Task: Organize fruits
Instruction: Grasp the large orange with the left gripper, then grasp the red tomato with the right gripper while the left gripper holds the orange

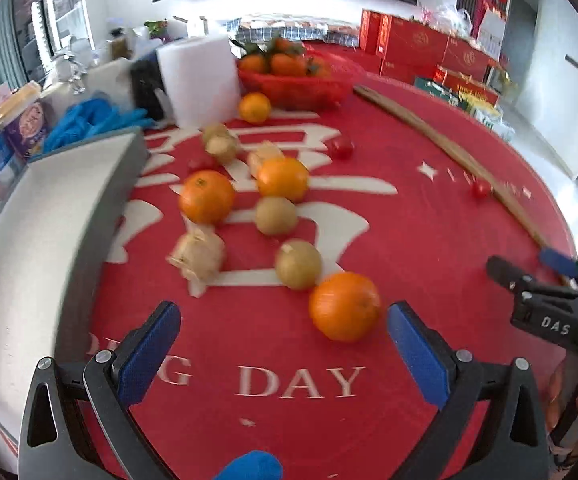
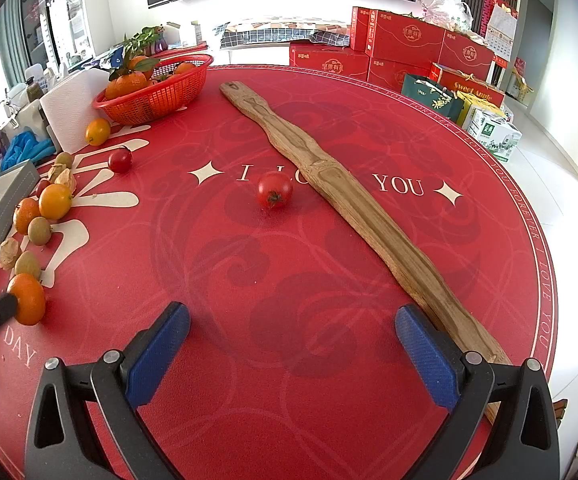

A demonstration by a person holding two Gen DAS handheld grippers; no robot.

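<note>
Loose fruit lies on a red round tablecloth. In the left wrist view the nearest orange [image 1: 344, 306] sits just ahead of my open, empty left gripper [image 1: 285, 320], close to its right finger. Behind it lie two kiwis [image 1: 298, 264], more oranges [image 1: 206, 197], husked physalis [image 1: 199, 256] and small tomatoes [image 1: 340, 147]. A grey-and-white tray [image 1: 41, 216] stands at the left. My right gripper [image 2: 292, 332] is open and empty, with a red tomato [image 2: 274, 190] well ahead of it. The right gripper also shows in the left wrist view [image 1: 545, 280].
A red basket [image 2: 157, 92] of leafy oranges stands at the table's far side beside a white paper roll [image 2: 71, 108]. A long wooden board [image 2: 353, 204] lies diagonally across the cloth. Red gift boxes [image 2: 401, 48] are stacked beyond the table. Blue gloves [image 1: 93, 118] lie behind the tray.
</note>
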